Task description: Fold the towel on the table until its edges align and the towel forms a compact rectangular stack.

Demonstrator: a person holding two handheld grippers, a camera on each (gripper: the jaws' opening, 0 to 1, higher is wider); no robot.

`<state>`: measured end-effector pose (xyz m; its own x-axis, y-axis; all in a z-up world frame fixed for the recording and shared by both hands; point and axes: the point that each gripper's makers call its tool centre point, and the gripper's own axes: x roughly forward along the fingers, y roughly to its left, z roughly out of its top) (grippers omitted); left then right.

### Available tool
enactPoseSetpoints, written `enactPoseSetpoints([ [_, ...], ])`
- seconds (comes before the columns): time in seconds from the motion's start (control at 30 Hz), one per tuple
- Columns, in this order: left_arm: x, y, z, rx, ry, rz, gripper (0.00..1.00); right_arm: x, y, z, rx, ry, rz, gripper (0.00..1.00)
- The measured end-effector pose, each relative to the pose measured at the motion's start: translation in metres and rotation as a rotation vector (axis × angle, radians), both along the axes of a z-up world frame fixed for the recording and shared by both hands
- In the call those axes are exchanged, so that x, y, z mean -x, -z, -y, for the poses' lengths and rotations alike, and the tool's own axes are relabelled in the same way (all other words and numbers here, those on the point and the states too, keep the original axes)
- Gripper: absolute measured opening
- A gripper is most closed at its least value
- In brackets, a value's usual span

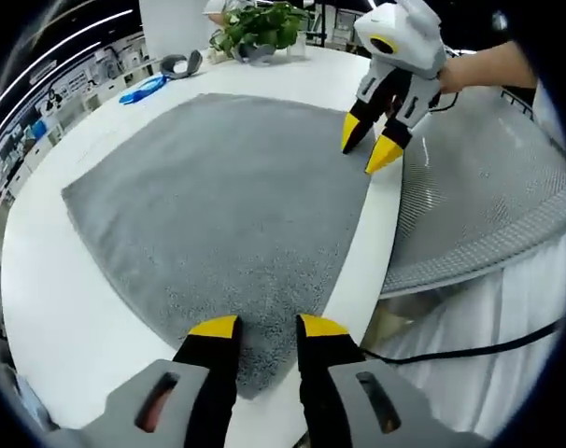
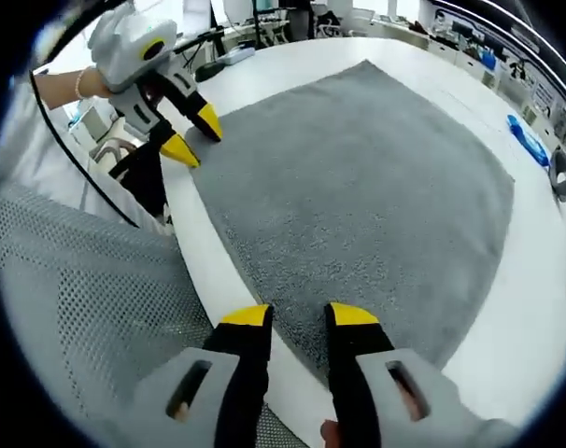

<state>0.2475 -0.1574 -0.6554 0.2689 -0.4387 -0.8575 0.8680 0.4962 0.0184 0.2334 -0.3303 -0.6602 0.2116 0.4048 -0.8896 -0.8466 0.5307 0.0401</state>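
A grey towel (image 1: 227, 205) lies spread flat on the white table (image 1: 40, 280). My left gripper (image 1: 269, 327) is open, its yellow-tipped jaws hovering over the towel's nearest corner. In the left gripper view my right gripper (image 1: 367, 145) comes in from the upper right, held by a hand, open with its tips at the towel's right corner by the table edge. In the right gripper view the towel (image 2: 358, 187) stretches away from my open right gripper (image 2: 299, 315), which sits over its near edge. The left gripper (image 2: 192, 135) stands open at the far-left corner.
A potted plant (image 1: 260, 28), a blue object (image 1: 143, 89) and a grey item (image 1: 180, 63) sit at the table's far side. A grey mesh chair back (image 1: 488, 187) (image 2: 77, 280) stands against the table edge beside me, with a black cable (image 1: 470, 350) below it.
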Motion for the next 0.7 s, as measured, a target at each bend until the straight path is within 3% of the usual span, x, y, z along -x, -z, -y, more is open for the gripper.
enactPoseSetpoints([
  [0.13, -0.0008, 0.0012, 0.0001, 0.002, 0.018, -0.03, 0.24, -0.0017, 0.0008, -0.0015, 0.025, -0.005, -0.01, 0.22],
  [0.5, 0.0, 0.0017, 0.005, -0.008, 0.048, -0.019, 0.23, -0.0034, 0.0006, -0.0039, 0.008, -0.026, 0.014, 0.21],
  [0.7, 0.0046, 0.0014, 0.0005, -0.024, 0.07, -0.027, 0.24, -0.0001, 0.0004, 0.0024, 0.015, -0.077, 0.011, 0.21],
])
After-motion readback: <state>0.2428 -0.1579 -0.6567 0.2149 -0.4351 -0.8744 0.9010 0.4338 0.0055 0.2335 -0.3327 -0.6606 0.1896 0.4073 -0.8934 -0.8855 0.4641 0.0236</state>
